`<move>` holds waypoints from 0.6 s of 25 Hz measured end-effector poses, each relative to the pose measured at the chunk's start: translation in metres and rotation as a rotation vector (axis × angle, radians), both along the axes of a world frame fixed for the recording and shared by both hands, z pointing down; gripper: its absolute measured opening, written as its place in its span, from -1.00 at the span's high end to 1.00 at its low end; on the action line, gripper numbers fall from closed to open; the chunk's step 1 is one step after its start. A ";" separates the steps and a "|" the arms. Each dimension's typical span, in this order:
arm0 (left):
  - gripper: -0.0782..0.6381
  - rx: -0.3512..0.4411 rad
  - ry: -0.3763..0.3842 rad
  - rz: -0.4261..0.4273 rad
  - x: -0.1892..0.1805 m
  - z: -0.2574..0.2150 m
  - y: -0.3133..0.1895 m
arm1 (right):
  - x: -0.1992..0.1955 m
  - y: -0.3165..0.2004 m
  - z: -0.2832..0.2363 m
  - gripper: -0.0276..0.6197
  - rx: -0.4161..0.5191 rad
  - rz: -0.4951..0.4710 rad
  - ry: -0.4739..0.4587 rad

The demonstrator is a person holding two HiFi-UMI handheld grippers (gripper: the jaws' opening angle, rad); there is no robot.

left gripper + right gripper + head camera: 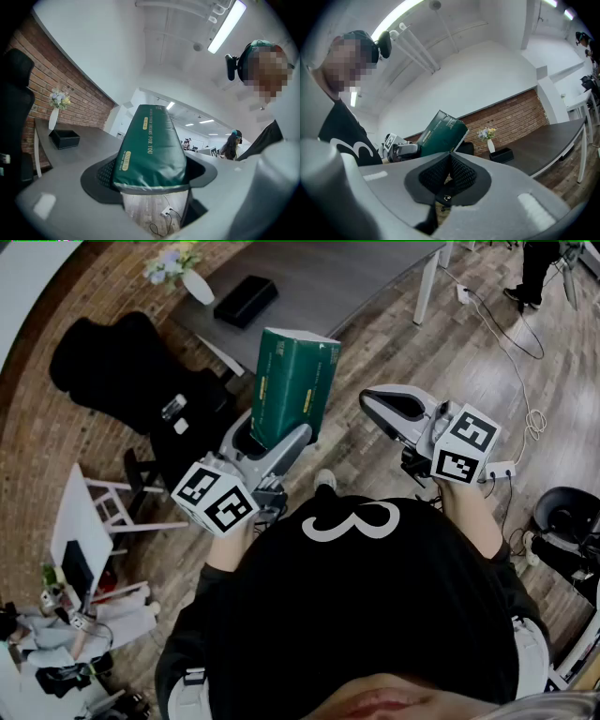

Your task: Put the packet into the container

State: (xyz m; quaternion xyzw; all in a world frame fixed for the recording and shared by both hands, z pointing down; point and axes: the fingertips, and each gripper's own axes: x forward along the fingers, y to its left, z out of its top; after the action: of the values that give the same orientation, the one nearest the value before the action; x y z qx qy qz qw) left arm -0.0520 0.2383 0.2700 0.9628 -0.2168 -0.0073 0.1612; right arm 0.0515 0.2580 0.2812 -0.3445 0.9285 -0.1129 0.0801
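My left gripper [274,435] is shut on the lower end of a tall green packet [292,382], which stands upright above the jaws. In the left gripper view the packet [152,145] fills the gap between both pads. The black open container [246,300] sits on the grey table [328,287] ahead, beside a white vase of flowers [194,282]; it also shows as the container [65,138] far left of the packet. My right gripper [381,405] is held to the right, its jaws shut with the pads [461,173] meeting on nothing. From there I see the packet [442,133] and container [502,154].
A black office chair [120,360] stands left of the table. A white chair [86,531] and clutter lie at the lower left. Cables and a power strip [517,362] trail over the wooden floor at right. Another person's legs [536,268] are at the far top right.
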 end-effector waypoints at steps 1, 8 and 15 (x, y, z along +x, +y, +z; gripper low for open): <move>-0.31 0.001 -0.001 0.003 0.001 0.000 0.001 | 0.001 0.000 0.000 0.91 0.000 0.003 0.001; -0.31 -0.018 0.005 0.020 0.002 0.004 -0.007 | 0.003 -0.002 0.004 0.91 -0.014 0.028 -0.004; -0.31 -0.046 0.018 0.048 0.010 0.015 -0.029 | 0.009 -0.022 0.013 0.91 -0.049 0.049 -0.025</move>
State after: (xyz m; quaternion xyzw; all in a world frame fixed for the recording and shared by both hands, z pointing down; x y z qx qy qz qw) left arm -0.0424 0.2095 0.2854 0.9636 -0.1925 -0.0073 0.1855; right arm 0.0605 0.2355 0.2940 -0.3675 0.9158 -0.1379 0.0858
